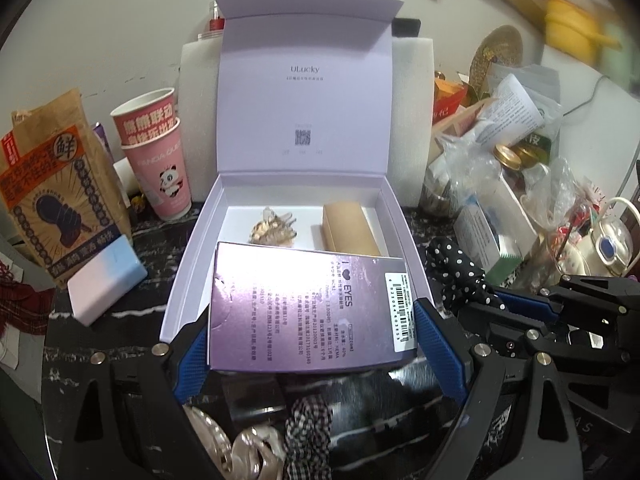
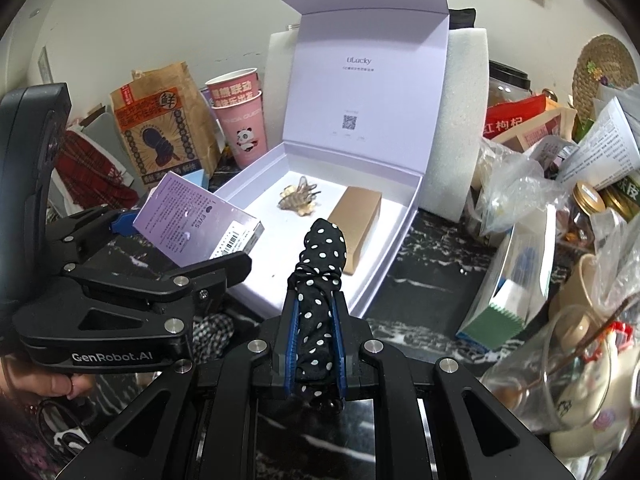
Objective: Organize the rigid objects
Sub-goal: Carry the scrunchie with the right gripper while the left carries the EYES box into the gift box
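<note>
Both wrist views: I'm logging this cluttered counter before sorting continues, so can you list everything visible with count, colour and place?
gift box: one, white, lid open, centre of counter
hair clip: one, gold-brown, inside the box, rear left
kraft carton: one, tan, inside the box, on the right
lens box: one, purple, held over the box's front edge
polka-dot fabric item: one, black with white dots, held at the box's front
paper cups: two stacked, pink, left of the box
paper bag: one, brown, far left
small pastel box: one, pink-blue, in front of the bag
foam block: one, white, behind the box
bagged clutter: many items, mixed colours, right
left gripper: black, blue fingers, shut on lens box
right gripper: black, blue fingers, shut on polka-dot fabric item
</note>
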